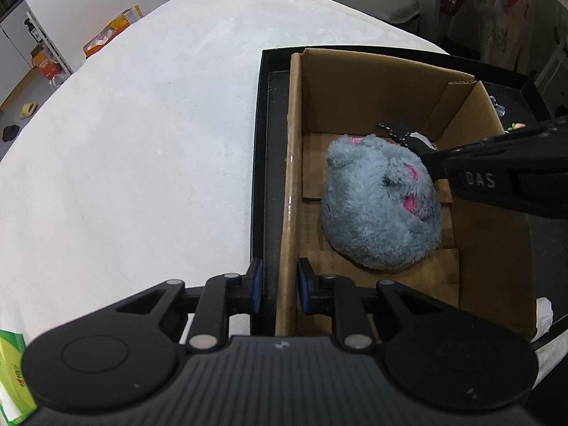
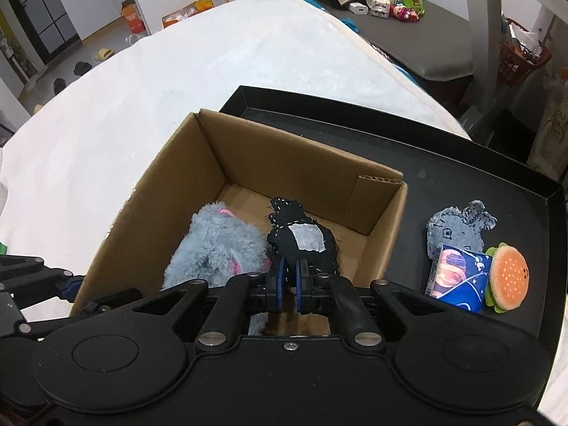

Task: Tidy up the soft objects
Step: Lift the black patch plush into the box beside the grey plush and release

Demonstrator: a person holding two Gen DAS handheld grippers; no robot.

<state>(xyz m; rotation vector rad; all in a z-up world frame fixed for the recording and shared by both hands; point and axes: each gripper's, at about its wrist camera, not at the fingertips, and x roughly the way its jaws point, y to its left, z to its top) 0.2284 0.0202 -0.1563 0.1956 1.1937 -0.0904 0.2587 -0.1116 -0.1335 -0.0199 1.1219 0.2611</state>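
A cardboard box (image 1: pixel 355 81) (image 2: pixel 284 163) stands in a black tray (image 1: pixel 261 142) (image 2: pixel 461 177). A fluffy grey-blue plush (image 1: pixel 376 206) (image 2: pixel 213 248) with pink ears lies in the box. My right gripper (image 2: pixel 288 284) is shut on a black plush toy (image 2: pixel 301 241) (image 1: pixel 408 138) with a grey patch. It holds the toy low inside the box, beside the grey-blue plush. My left gripper (image 1: pixel 279 284) straddles the box's left wall and the tray rim, one pad on each side, pressed on them.
On the tray to the right of the box lie a grey knitted toy (image 2: pixel 458 230), a blue printed packet (image 2: pixel 458 277) and a burger plush (image 2: pixel 509 278). A white cover (image 1: pixel 142 142) spreads left of the tray. A green carton (image 1: pixel 10 372) sits at the near left.
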